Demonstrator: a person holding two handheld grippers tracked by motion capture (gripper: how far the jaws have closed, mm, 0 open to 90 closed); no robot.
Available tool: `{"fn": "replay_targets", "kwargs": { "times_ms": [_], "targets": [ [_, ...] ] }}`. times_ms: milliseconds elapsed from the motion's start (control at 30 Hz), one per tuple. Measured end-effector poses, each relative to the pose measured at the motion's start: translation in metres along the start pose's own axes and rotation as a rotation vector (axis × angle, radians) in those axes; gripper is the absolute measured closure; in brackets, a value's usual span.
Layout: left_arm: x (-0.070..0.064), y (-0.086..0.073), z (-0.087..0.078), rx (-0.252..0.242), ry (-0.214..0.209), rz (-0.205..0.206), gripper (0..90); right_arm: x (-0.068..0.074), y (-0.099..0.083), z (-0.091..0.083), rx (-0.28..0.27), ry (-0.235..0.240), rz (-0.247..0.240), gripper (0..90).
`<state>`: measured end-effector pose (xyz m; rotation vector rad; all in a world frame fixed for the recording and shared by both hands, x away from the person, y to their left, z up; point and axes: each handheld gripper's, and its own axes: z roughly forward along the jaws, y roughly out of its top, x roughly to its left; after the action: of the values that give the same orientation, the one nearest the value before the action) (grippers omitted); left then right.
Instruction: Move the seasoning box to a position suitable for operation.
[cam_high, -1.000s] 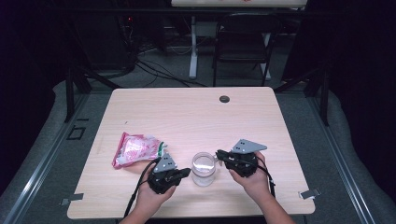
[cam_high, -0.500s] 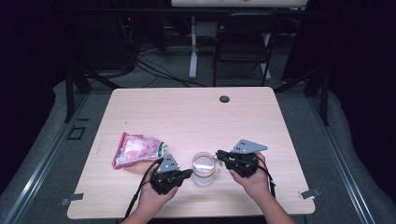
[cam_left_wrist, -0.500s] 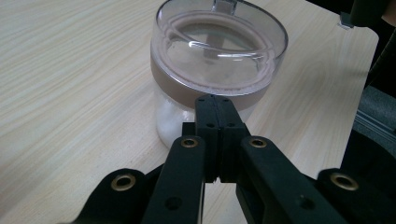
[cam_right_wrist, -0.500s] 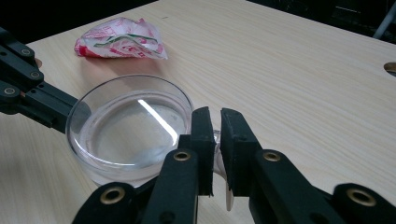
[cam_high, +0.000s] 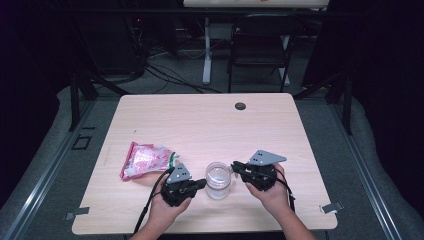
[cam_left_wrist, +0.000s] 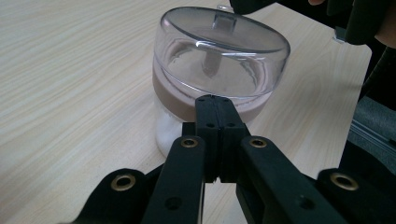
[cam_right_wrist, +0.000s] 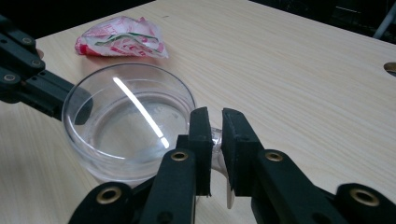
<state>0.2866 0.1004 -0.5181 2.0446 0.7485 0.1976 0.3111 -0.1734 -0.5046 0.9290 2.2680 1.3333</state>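
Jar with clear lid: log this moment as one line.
jar upright, lidded | left claw shut against band | right claw gripping lid tab | snack packet aside

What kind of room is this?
Probably a lab or recording studio: a bare wooden table ringed by dark curtains, cables on the floor, and a folding chair behind.

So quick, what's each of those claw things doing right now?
Left gripper: jaws shut together, tips pressed against the clear jar, gripping nothing.
Right gripper: closed on the jar's lid tab.
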Motion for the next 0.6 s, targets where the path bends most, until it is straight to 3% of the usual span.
{"fn": "replay_targets", "kwargs": {
  "times_ms": [300, 600],
  "targets": [
    [-0.003, 0.009, -0.001, -0.007, -0.004, 0.001, 88.9, 0.011, -0.002, -0.012, 0.004, 0.027, -0.049, 72.4],
    [-0.003, 0.021, -0.002, -0.008, 0.004, 0.002, 88.4, 0.013, -0.003, -0.019, 0.007, 0.05, -0.066, 64.5]
  ]
}}
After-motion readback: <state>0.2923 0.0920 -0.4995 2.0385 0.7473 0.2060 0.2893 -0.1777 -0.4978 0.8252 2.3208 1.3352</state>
